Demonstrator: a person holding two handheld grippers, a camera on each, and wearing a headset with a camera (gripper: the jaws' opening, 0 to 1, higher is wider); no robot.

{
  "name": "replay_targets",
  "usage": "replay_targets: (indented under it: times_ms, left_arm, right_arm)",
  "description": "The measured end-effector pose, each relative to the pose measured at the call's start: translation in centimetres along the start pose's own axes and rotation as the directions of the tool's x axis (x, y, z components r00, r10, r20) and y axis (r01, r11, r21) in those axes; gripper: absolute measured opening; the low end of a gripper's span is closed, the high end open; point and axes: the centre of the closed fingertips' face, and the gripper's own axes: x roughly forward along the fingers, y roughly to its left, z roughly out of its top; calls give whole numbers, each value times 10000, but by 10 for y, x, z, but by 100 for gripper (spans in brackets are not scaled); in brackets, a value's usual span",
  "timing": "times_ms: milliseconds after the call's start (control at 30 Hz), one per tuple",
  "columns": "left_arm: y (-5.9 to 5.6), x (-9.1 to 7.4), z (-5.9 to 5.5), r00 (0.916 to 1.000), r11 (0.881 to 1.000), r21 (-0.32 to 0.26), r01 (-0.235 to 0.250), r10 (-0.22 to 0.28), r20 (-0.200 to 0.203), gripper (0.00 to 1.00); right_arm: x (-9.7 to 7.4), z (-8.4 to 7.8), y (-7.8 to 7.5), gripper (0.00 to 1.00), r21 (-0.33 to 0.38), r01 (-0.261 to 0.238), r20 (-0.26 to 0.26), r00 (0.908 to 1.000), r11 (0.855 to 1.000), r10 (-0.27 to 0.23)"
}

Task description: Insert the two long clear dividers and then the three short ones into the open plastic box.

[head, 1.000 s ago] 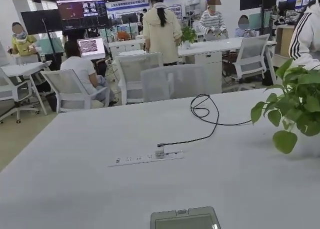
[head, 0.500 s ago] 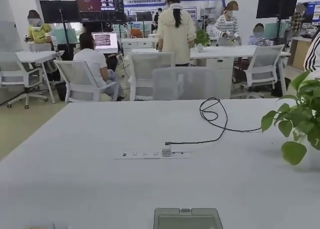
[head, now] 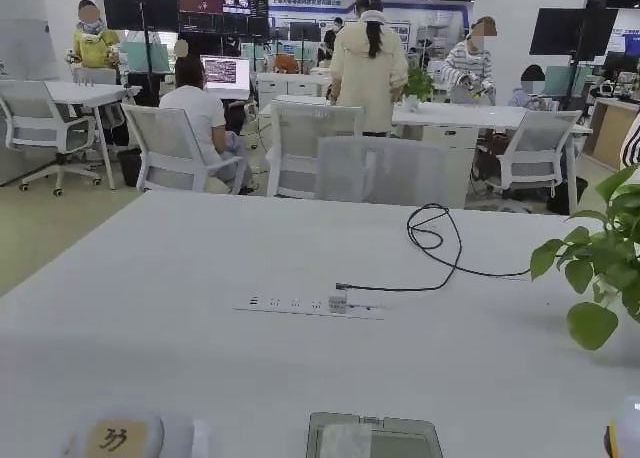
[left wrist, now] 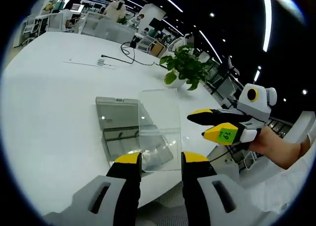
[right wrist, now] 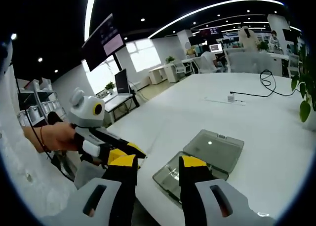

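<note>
The open plastic box (left wrist: pixel 121 137) lies near the table's front edge, its grey lid (left wrist: pixel 116 110) folded back flat. A clear panel (left wrist: pixel 159 118) stands over the box's right side, and small pale pieces lie in the tray beneath it. My left gripper (left wrist: pixel 162 159) hovers open just short of the box. My right gripper (right wrist: pixel 158 163) is open too, above the box (right wrist: pixel 174 179) and its lid (right wrist: pixel 216 149). Each gripper shows in the other's view: the right gripper (left wrist: pixel 222 127) and the left gripper (right wrist: pixel 106 148), each held by a hand. The box lid (head: pixel 372 436) peeks in at the head view's bottom edge.
A white power strip (head: pixel 305 305) with a plugged black cable (head: pixel 440 248) lies mid-table. A leafy plant (head: pixel 600 268) stands at the right. A gripper's top (head: pixel 120 440) shows at bottom left. Chairs (head: pixel 385 173) and several people are beyond the table.
The head camera has swung, shifting the scene. A gripper's top has come into the bottom left of the head view, and another edge at bottom right.
</note>
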Motion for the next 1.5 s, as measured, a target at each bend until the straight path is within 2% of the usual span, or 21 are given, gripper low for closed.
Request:
replay_targets:
  times_ms: [200,500,767,900,933,1200,1333,1500]
  left_arm:
    - [-12,5,-2,9996,9995,156,278,-278,-11,30]
    - [-18,7,-2,9993,9986,366,385,-384,-23,30]
    - [-17,6,-1,9995,9980,534,326,-326,-15,30]
    - [-16,8,-1,9996,9984,498,280,-281,33,30]
    - [-16,9,0,9996,9984,503,271,-273,48,30]
    - [-18,10,-1,9990,9976,531,436,-437,14,33]
    - [-18,9,-3,9984,9937,966,560,-553,-101,36]
    - [-11,2,-5,9982,9871,1485,598,-594,-71,44]
  right_arm:
    - [11,-9,5,27,418,182,-247,9995,9990,-172]
    - [14,-10,5,19,947,391,-259,9990,9947,-368]
    - [18,-11,8,9,1536,428,-246,9989,9872,-395]
    - [20,-10,7,7,1837,790,-217,9969,9798,-763]
    - [20,-10,8,7,2024,795,-207,9968,9761,-769]
    - [21,-10,5,7,2185,902,-305,9959,9717,-855]
    - [23,-11,4,7,2353,935,-412,9954,9674,-862]
    - [22,-3,-2,7,2700,1091,-516,9938,9567,-987]
